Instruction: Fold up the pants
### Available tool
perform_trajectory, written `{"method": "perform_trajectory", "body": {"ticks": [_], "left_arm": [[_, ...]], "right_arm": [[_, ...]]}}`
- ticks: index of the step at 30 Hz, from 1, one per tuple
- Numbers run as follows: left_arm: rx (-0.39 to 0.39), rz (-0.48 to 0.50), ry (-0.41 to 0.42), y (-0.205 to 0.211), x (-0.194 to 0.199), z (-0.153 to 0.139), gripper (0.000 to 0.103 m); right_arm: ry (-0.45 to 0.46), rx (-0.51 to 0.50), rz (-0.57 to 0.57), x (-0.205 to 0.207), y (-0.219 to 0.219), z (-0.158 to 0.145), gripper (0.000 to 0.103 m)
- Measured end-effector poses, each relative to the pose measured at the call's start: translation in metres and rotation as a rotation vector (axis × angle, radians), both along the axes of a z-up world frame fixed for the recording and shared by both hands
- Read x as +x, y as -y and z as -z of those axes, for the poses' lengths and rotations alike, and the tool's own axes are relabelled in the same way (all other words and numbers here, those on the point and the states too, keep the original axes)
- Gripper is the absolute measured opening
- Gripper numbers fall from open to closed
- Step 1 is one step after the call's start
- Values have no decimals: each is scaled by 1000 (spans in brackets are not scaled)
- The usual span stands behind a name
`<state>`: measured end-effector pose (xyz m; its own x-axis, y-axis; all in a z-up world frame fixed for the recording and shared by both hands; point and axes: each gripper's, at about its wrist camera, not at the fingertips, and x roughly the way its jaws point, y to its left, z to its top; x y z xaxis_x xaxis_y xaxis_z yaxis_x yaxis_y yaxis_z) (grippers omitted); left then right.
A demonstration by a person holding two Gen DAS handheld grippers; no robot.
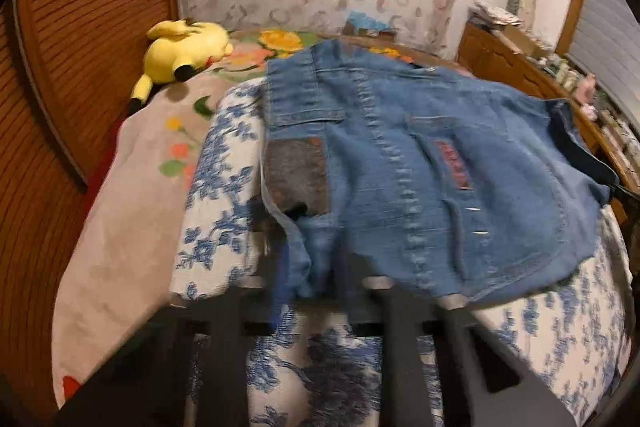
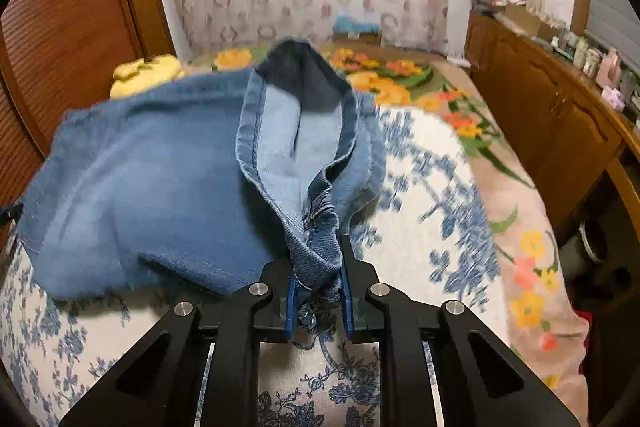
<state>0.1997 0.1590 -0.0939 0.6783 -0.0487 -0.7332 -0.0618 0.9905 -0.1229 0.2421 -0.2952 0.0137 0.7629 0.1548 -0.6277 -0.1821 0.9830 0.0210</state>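
Blue denim pants (image 1: 420, 155) lie folded on a bed, back pockets and waistband up in the left wrist view. My left gripper (image 1: 316, 291) is blurred at the bottom of that view; its dark fingers are shut on the near left corner of the denim, which bunches between them. In the right wrist view the pants (image 2: 152, 179) spread out to the left, and a leg hem opens toward the camera. My right gripper (image 2: 318, 263) is shut on the gathered hem, pinched between its blue pads (image 2: 292, 301).
The bed carries a white cover with blue flowers (image 2: 424, 211) over a pink floral blanket (image 2: 524, 227). A yellow plush toy (image 1: 180, 51) lies at the far left. A slatted wooden panel (image 1: 80, 27) stands on the left, a wooden cabinet (image 2: 540, 131) with small items on the right.
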Motion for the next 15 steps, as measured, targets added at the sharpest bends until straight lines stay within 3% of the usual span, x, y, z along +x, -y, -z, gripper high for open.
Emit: {"method": "perform_trajectory", "body": {"ticks": [9,15], "left_arm": [[61,-33,200,5,-29,-62,9],[71,-34,263,-1,-55,-88,9]], "right_arm": [[127,-40,9,-19,-2,-25,15],[182,-41,5,-49,2,-37,15]]}}
